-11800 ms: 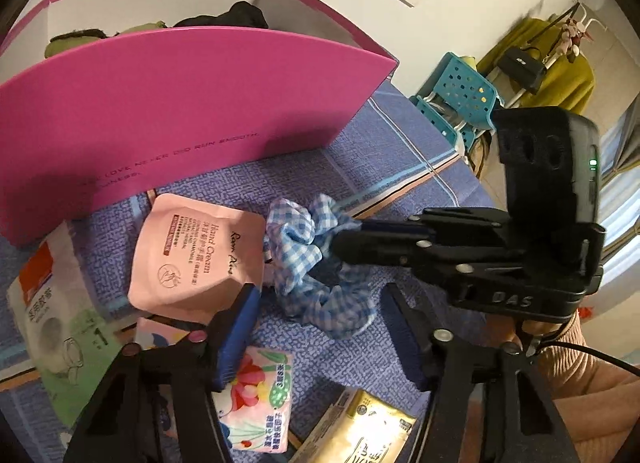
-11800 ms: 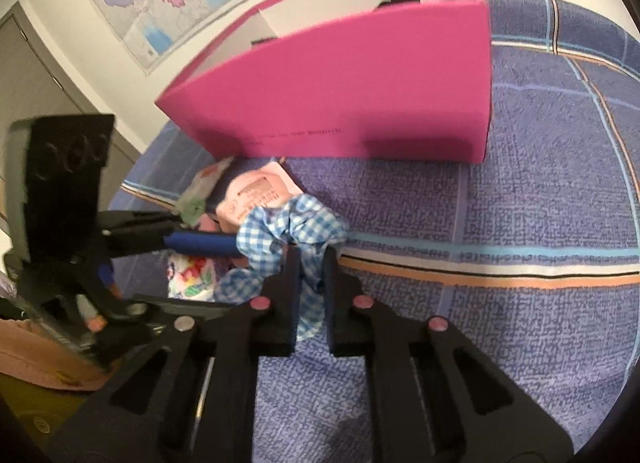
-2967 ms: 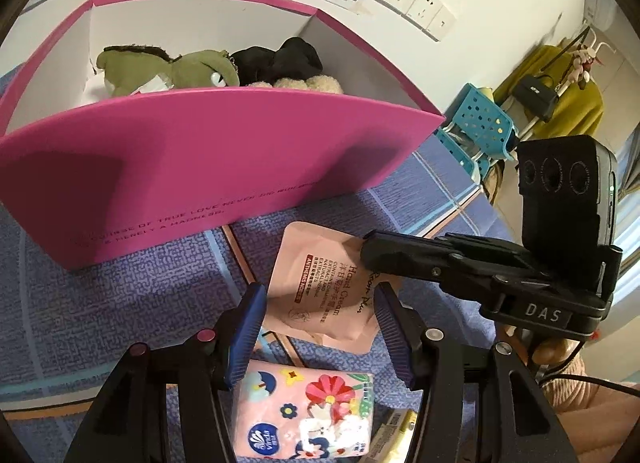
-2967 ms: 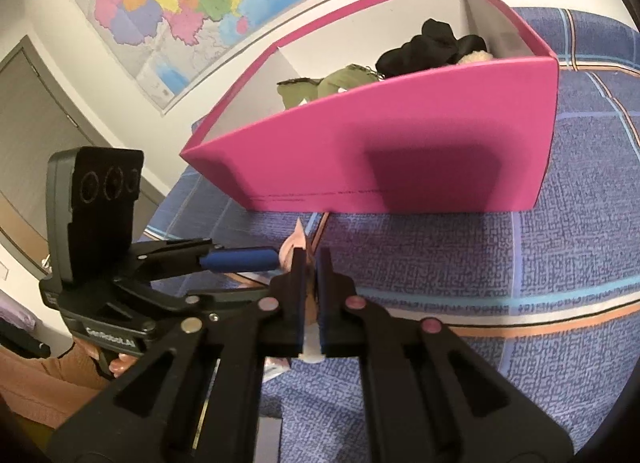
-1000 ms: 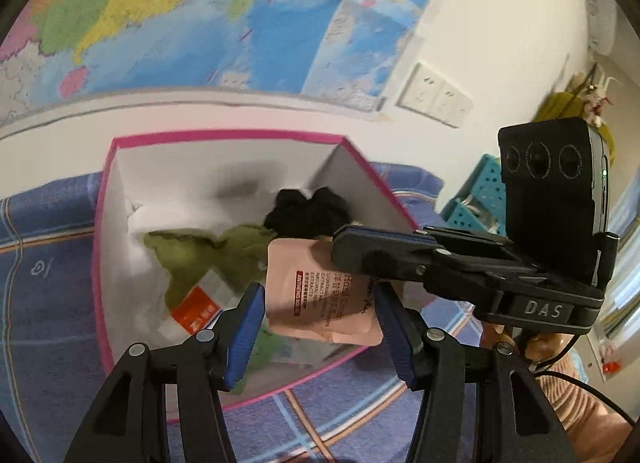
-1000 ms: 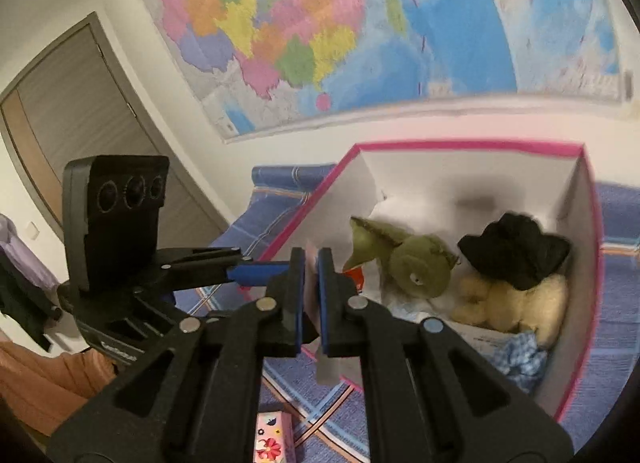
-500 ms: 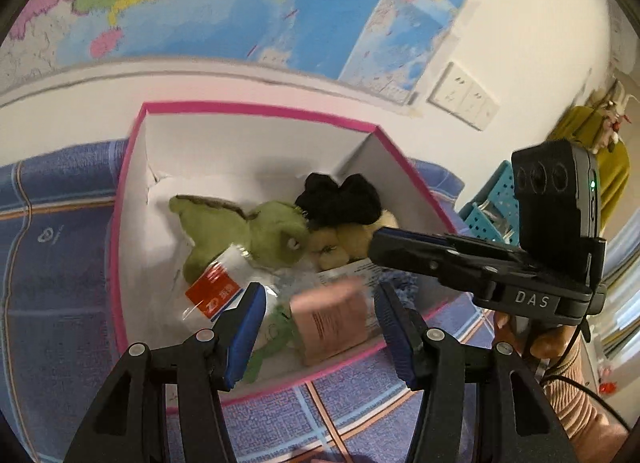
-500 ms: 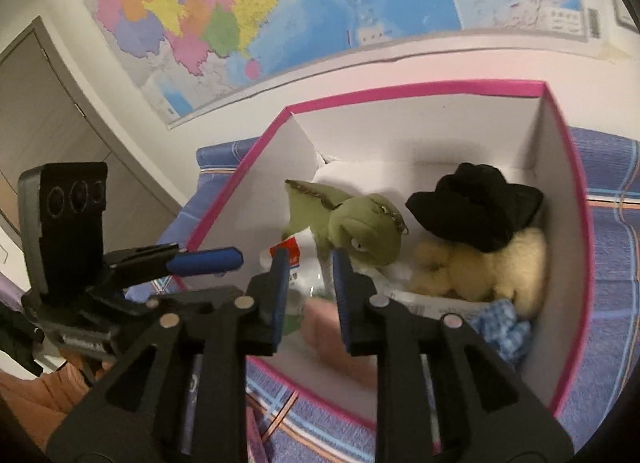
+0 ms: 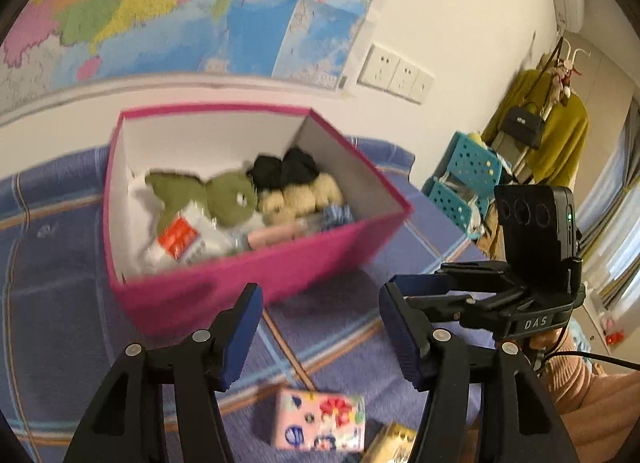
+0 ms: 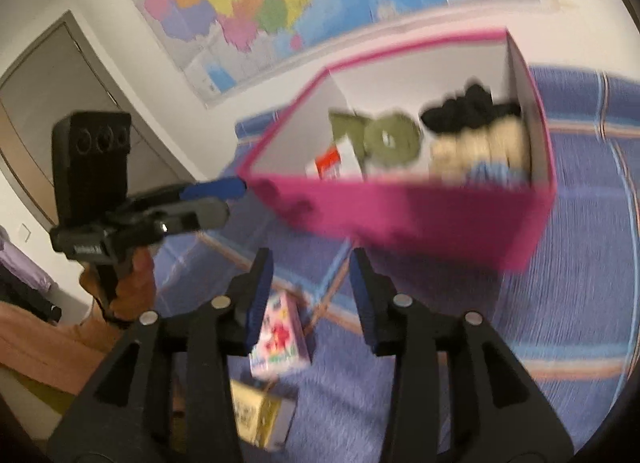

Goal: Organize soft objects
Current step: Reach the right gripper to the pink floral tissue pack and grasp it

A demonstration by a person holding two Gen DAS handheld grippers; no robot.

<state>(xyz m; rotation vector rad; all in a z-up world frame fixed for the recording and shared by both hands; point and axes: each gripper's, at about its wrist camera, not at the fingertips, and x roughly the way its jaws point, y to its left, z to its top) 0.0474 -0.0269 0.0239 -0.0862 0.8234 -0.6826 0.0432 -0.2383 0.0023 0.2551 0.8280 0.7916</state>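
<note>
Reaching next for the tissue pack [image 9: 318,419] near the table's front edge, you risk nudging the yellow packet [image 10: 262,415] touching it. Both grippers, left [image 9: 320,337] and right [image 10: 311,297], are opening, empty. Only your left view shows the pink pouch [image 9: 276,230] lying inside the pink box [image 9: 256,283].
</note>
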